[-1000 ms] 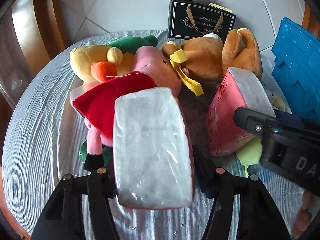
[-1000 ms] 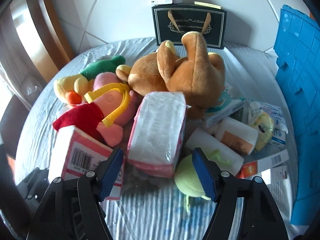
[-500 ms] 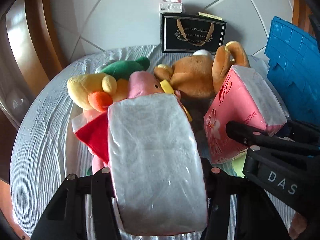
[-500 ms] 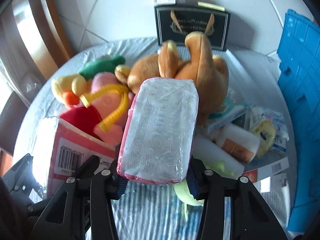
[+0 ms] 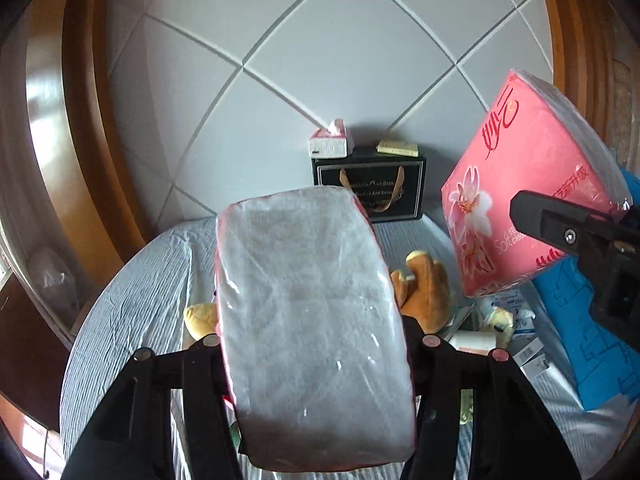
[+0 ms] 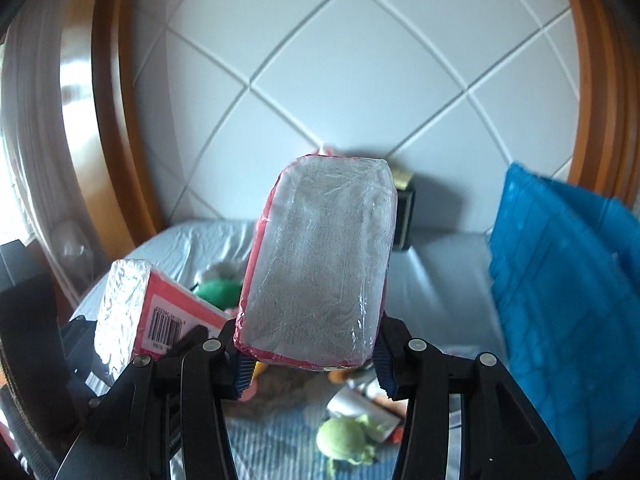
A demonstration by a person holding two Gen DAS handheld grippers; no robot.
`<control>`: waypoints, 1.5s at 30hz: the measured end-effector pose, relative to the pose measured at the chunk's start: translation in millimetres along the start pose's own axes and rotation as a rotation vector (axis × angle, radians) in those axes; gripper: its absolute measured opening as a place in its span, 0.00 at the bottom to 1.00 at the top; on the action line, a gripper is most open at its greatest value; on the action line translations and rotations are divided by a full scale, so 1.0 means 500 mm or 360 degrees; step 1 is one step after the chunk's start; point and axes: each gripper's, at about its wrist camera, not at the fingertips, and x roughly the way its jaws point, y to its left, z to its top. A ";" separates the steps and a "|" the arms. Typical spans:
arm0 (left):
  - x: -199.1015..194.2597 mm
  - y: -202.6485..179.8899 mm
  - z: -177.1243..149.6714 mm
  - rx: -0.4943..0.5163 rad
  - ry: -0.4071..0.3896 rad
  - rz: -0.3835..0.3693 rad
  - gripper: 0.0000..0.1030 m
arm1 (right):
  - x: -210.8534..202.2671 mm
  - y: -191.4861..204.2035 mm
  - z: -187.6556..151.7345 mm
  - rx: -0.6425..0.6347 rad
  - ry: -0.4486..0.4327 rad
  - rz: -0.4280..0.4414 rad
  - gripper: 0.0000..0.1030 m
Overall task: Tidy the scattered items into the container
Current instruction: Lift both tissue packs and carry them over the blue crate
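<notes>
1. On the far left of both views a curved wooden frame (image 5: 86,128) runs up beside the white tiled wall (image 5: 320,60).
2. The left gripper (image 5: 316,344) is clenched on a pack of tissues (image 5: 312,320), its two black fingers pressing the pack's long sides; the clear-wrapped white face points at the camera and a pink edge shows along the bottom.
3. That pack is lifted clear of the bed (image 5: 148,280), whose striped grey-blue sheet lies below it (in the right wrist view the same pack (image 6: 132,304) shows at the lower left, barcode side up).
4. Under and behind the lifted pack, a brown plush toy (image 5: 424,288) lies on the sheet, partly hidden.
5. At the wall stands a black gift bag (image 5: 372,188) with a small tissue box (image 5: 330,142) on top of it.
6. The right gripper (image 6: 312,364) is clenched on a second pack of tissues (image 6: 320,264), blue pads against its pink sides; it too hangs in the air above the bed (from the left wrist view its pink printed face (image 5: 520,184) is tilted, upper right).
7. Beneath it lie a green plush toy (image 6: 344,436) and some small white packages, too blurred to tell apart.
8. On the far right stands the blue container (image 6: 560,288), apart from both packs.
</notes>
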 end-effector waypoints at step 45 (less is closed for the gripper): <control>-0.195 -0.991 0.016 0.0447 0.0364 -0.0300 0.51 | -0.380 -0.959 -0.185 0.0223 0.0278 -0.0156 0.46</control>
